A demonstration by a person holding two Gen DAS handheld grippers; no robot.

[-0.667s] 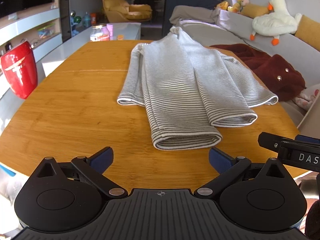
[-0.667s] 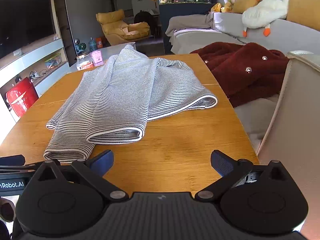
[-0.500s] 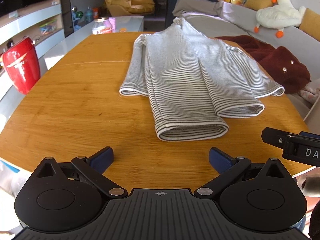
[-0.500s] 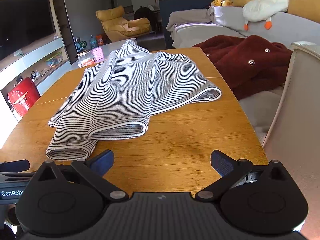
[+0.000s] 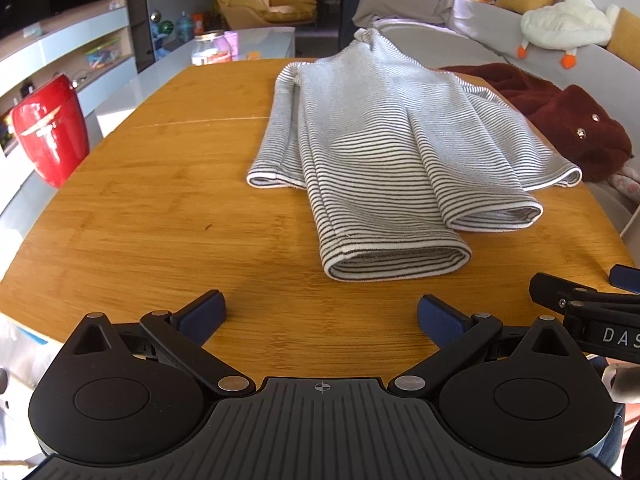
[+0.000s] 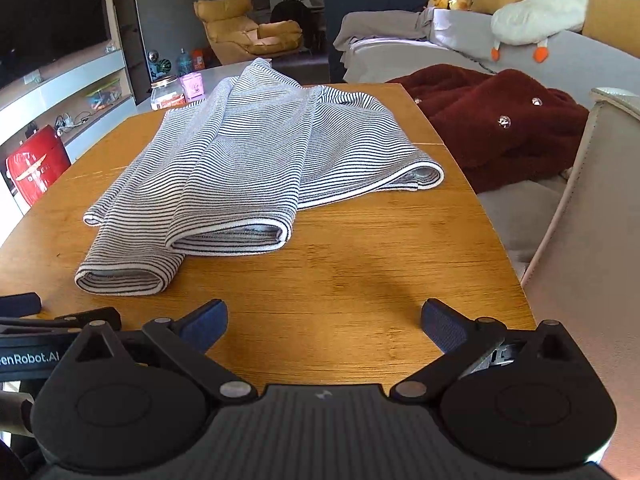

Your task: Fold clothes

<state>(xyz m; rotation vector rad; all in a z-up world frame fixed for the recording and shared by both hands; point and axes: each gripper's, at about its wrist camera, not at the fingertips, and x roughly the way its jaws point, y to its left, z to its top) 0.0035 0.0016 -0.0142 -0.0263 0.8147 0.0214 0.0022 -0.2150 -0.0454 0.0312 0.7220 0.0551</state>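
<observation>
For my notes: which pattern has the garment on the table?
Thin dark and white stripes on the garment, clearest in the left wrist view.

Folded knit garment [image 5: 384, 160]: thin dark-grey and white horizontal stripes, white hem edges. Wooden desk [image 5: 160, 208]: honey-orange bamboo grain. Left hand-held gripper [image 5: 320, 316]: matte black body, navy blue finger pads [image 5: 204, 314]; right hand-held gripper [image 6: 325, 320] same scheme. Glossy red canister [image 5: 50, 128] with gold emblem. Fuzzy maroon coat [image 6: 492, 124] with silver studs. White plush goose [image 5: 564, 20]: orange beak, orange feet.
</observation>
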